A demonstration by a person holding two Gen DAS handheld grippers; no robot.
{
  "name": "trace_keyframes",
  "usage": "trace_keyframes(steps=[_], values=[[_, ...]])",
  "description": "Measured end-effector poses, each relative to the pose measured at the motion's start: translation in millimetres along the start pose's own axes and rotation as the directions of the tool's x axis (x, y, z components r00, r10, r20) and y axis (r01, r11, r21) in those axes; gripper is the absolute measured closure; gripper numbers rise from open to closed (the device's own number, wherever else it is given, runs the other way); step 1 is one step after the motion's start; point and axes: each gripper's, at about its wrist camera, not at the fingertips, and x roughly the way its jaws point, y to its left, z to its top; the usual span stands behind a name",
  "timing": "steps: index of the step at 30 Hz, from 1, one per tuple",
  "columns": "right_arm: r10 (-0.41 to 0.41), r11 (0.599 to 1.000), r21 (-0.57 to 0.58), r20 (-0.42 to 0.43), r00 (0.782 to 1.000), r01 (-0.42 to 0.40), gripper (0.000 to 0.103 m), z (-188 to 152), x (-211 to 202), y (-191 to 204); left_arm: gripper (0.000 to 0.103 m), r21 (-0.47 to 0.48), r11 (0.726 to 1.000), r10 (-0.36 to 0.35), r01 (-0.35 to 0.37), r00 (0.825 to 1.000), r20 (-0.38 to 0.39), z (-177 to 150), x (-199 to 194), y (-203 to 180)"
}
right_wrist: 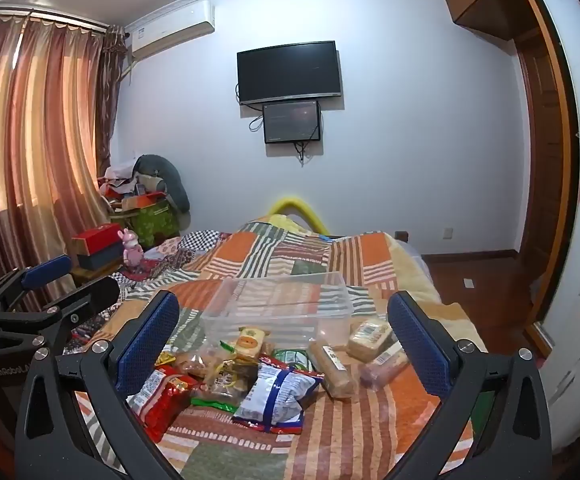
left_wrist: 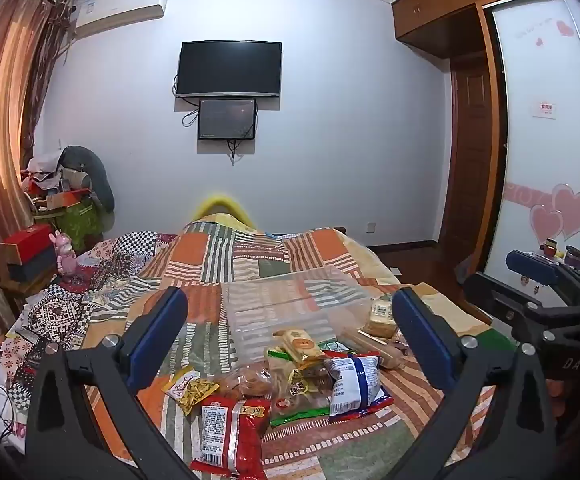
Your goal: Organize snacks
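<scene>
A pile of snack packets lies on the patchwork bedspread [left_wrist: 250, 256]: a red packet [left_wrist: 230, 432], a blue-and-white bag [left_wrist: 354, 384], a yellow packet [left_wrist: 190, 390] and an orange-label packet [left_wrist: 300, 344]. A clear plastic bin [left_wrist: 290, 304] stands just behind them, also in the right wrist view [right_wrist: 282, 304]. My left gripper [left_wrist: 290, 344] is open and empty above the pile. My right gripper [right_wrist: 282, 344] is open and empty above the blue-and-white bag [right_wrist: 278, 396] and red packet [right_wrist: 162, 400]. Wrapped cakes [right_wrist: 368, 338] and a long biscuit pack [right_wrist: 334, 372] lie at right.
The right gripper shows at the right edge of the left wrist view [left_wrist: 538, 292]; the left one at the left edge of the right wrist view [right_wrist: 50, 292]. Boxes [left_wrist: 30, 248] and a pink toy [left_wrist: 64, 256] crowd the left bedside. A wardrobe [left_wrist: 550, 140] stands right.
</scene>
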Motion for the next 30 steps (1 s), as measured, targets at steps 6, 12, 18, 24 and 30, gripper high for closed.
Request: trace_keyframes(steps=[6, 12, 18, 24, 30], values=[[-0.001, 1.000, -0.002, 0.002, 1.000, 0.001, 0.000, 0.3, 0.4, 0.4, 0.000, -0.003, 1.000, 0.005, -0.005, 1.000, -0.002, 0.3, 1.1, 0.7], [-0.002, 1.000, -0.005, 0.002, 1.000, 0.002, 0.000, 0.2, 0.0, 1.0, 0.000, -0.013, 1.000, 0.007, -0.007, 1.000, 0.001, 2.3, 2.5, -0.5], [-0.003, 1.000, -0.005, 0.003, 1.000, 0.003, 0.000, 1.0, 2.0, 0.2, 0.000, -0.024, 1.000, 0.009, -0.009, 1.000, 0.007, 1.6, 1.3, 5.3], [-0.002, 1.000, -0.005, 0.004, 1.000, 0.002, 0.000, 0.1, 2.4, 0.4, 0.000, -0.021, 1.000, 0.009, -0.009, 1.000, 0.011, 1.1, 0.9, 5.7], [-0.003, 1.000, -0.007, 0.004, 1.000, 0.003, 0.000, -0.3, 2.2, 0.5, 0.000, -0.018, 1.000, 0.008, -0.008, 1.000, 0.015, 1.9, -1.1, 4.9]])
